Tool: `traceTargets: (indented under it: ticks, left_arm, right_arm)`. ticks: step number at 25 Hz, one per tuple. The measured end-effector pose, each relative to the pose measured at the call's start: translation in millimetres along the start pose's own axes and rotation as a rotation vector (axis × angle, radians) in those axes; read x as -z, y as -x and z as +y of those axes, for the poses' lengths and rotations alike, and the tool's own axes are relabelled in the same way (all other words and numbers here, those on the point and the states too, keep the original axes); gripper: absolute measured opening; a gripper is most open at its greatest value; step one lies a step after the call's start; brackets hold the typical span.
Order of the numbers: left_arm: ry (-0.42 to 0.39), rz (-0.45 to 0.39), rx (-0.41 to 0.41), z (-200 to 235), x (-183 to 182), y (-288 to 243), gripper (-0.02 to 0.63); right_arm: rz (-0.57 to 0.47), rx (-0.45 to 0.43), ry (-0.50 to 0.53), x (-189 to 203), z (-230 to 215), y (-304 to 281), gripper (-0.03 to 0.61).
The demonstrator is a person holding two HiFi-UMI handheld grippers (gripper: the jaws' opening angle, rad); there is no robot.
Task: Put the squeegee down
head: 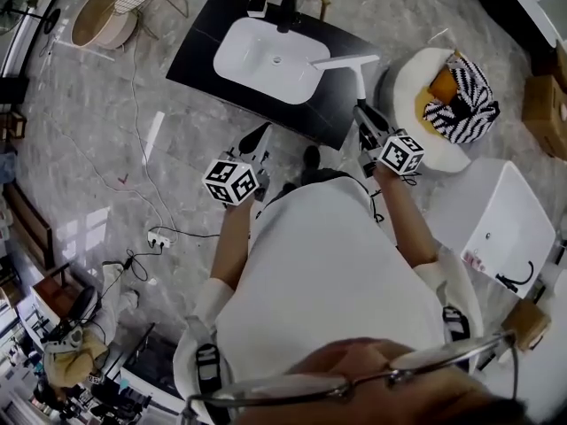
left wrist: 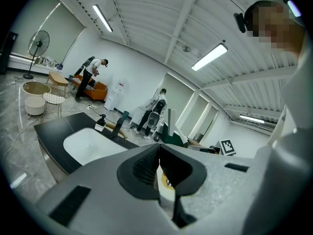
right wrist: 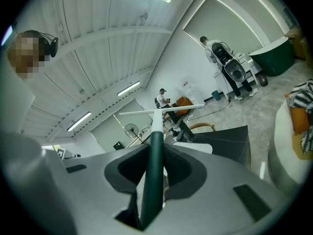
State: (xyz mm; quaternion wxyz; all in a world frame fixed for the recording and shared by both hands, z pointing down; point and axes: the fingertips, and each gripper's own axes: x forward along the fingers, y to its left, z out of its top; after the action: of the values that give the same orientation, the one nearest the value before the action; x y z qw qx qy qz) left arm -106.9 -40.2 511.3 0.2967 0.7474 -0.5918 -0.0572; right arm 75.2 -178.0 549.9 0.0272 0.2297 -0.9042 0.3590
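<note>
Dark green first, nearest in the right gripper view: clamping the squeegee (right wrist: 153, 170) by its handle in the right claw (right wrist: 155, 153), with the pads partly apart and pressed on the shaft from both sides. Carrying the left claw (left wrist: 159, 153) closed tip to tip on nothing, low and left of centre in the head view.

Holding the squeegee out ahead and off any surface, as far as can be judged. Showing its white blade (head: 347, 61) crosswise at upper centre-right of the head view, over the near right corner of the black worktop (head: 199, 60) and just beside the white basin (head: 266, 60). Leaving the handle end reaching back over the grey floor (head: 133, 149).

Risking a fall to the floor by letting go now, with only the blade over the worktop. Risking a slide off the corner by laying it down with the handle overhanging. Risking a knock on the basin rim by lowering it tilted. Risking a brush with the white chair (head: 412, 78) at right by swinging wide. Leaving the tap (head: 288, 9), farthest off at top centre, probably out of harm's way.
</note>
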Motion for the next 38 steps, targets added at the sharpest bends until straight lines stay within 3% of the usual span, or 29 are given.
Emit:
traceTargets:
  ticks: [8,22,32,38]
  left_arm:
    - [-0.012,0.006,-0.022,5,-13,-38,0.005]
    - [-0.006,0.047,-0.042,20,-22,-82,0.005]
    - [-0.005,0.087,-0.005,53,-16,-103,0.005]
    - [-0.004,0.158,0.076,62,-9,-123,0.005]
  right_arm:
    - [0.043,0.027,-0.007,-13,-53,-33,0.100]
    - [0.134,0.140,-0.031,3,-124,-69,0.100]
    - [0.166,0.259,-0.033,24,-160,-91,0.100]
    - [0.194,0.359,-0.046,40,-183,-107,0.100]
